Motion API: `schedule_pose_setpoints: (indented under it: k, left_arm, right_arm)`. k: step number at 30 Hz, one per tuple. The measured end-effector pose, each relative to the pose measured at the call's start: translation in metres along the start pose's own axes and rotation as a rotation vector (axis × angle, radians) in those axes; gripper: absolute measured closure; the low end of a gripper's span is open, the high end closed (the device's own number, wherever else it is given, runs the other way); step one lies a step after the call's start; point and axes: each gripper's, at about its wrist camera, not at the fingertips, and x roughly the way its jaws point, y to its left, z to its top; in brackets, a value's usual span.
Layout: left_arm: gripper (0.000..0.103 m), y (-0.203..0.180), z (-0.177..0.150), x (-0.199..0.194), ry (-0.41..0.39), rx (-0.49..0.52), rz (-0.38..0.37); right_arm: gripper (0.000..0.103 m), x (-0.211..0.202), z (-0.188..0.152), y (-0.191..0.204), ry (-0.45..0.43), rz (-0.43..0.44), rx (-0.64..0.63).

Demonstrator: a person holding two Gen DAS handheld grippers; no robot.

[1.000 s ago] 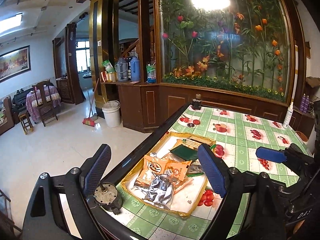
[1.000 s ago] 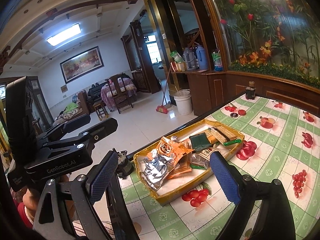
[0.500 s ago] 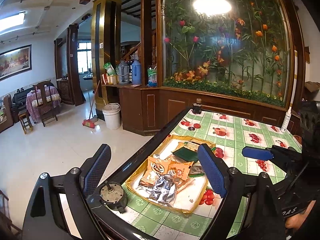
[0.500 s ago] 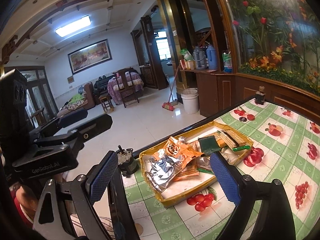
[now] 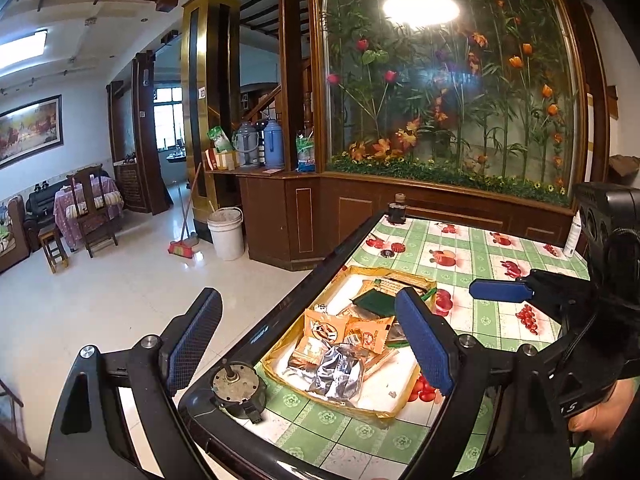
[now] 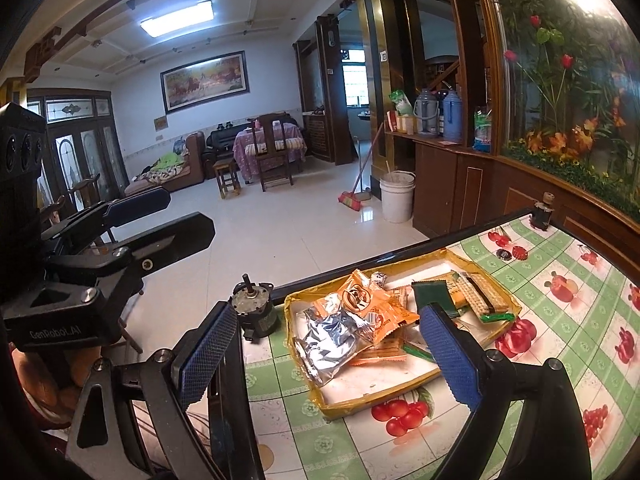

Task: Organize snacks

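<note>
Rolled slightly since earlier, the right tool (image 6: 328,356) hovers spread and empty over the yellow tray (image 6: 384,396) of snacks (image 6: 352,320); the left tool (image 5: 312,344), also spread, hangs at its nine o'clock above the surface (image 5: 488,256).

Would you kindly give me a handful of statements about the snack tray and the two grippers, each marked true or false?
1. The snacks lie in a yellow tray near the table's edge. True.
2. The left gripper is shut on the silver packet. False: its jaws stand open and hold nothing.
3. The right gripper is open and empty. True.
4. The small motor sits inside the tray. False: it stands outside it, at the table's corner.
5. A dark bottle stands at the table's far edge. True.
</note>
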Motion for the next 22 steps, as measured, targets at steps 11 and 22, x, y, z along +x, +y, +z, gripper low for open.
schedule_pose_setpoints:
  k: [11,22]
  left_arm:
    - [0.014,-0.0009,-0.0038,0.0048,0.037,-0.001,0.000]
    - [0.014,0.0020,-0.0068,0.0056,0.026,0.000,0.017]
  right_arm:
    - [0.009,-0.0032,-0.0035,-0.0092,0.012,-0.021,0.006]
    - [0.009,0.0031,-0.0033,-0.0018,0.030,-0.023,-0.027]
